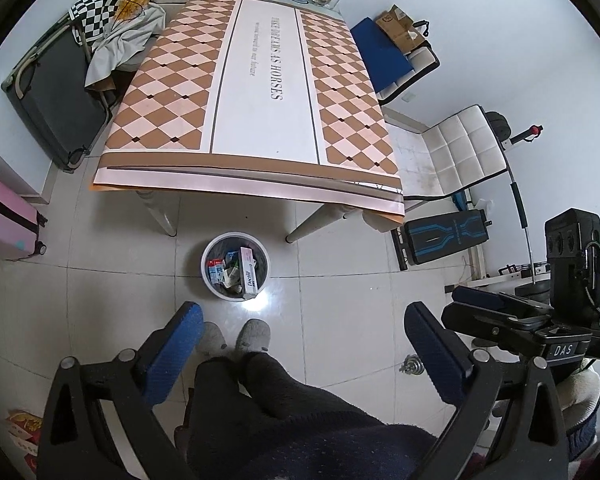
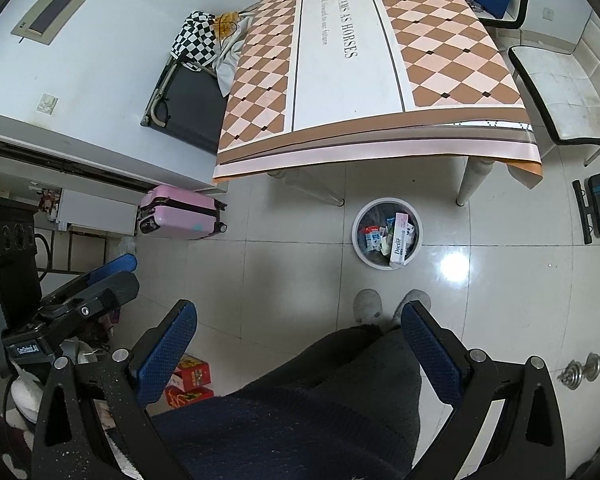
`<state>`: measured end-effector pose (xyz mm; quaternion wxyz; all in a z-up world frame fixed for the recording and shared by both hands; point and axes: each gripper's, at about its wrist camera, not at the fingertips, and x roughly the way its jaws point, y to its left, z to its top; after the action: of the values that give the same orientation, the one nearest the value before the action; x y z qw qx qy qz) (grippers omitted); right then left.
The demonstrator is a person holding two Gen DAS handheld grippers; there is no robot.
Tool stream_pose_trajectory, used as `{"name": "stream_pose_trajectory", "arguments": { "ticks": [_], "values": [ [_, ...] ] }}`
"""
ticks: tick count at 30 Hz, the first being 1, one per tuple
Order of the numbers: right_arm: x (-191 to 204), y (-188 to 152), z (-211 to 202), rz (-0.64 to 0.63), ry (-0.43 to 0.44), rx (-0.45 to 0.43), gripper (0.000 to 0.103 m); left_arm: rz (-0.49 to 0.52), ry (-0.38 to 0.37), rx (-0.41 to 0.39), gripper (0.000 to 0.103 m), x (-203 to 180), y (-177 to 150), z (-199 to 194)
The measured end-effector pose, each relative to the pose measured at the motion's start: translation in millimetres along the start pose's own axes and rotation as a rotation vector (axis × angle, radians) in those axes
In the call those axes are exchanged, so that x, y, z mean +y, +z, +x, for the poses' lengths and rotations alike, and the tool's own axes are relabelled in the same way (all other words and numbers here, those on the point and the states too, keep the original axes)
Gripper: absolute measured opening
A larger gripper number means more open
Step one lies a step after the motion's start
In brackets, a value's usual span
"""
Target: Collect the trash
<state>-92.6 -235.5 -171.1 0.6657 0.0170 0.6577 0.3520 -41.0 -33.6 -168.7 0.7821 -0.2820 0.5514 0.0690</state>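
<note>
Both claws hang wide and empty above the floor, pointing steeply down at the person's legs. The left claw (image 1: 300, 354) has nothing between its blue pads; the right claw (image 2: 300, 350) likewise holds nothing.

Going left to right, the risks as I judge them. At the far left, the pink suitcase (image 1: 8, 224) stands close to the walking line, so a step that way could clip it. In the middle, the trash bin (image 1: 236, 266) sits on the floor just beyond the two grey slippers (image 1: 236, 338), near the legs of the surface (image 1: 256, 92); a careless foot or a low claw could tip it and spill what is inside. A tall white box (image 1: 249, 270) leans against the rim and would likely fall out first. To the right, a small metal dumbbell (image 1: 414, 364) lies on the tiles, a trip hazard when stepping sideways.

Counts: one bin, holding several packets, the exact number unclear; one long box; two slippers; one suitcase; one dumbbell; two white chairs (image 1: 466, 148) at the right; the near part of the surface is bare, with bottles and cans crowded at its far end.
</note>
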Motion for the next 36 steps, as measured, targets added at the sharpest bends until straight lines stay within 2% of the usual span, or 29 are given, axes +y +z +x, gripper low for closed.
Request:
{"name": "stream_pose_trajectory", "arguments": {
  "ticks": [36],
  "values": [
    [3.9, 5.5, -9.5, -0.013, -0.014, -0.003, 0.103, 0.035, -0.025, 0.021, 0.103, -8.8, 7.0, 0.6]
  ]
}}
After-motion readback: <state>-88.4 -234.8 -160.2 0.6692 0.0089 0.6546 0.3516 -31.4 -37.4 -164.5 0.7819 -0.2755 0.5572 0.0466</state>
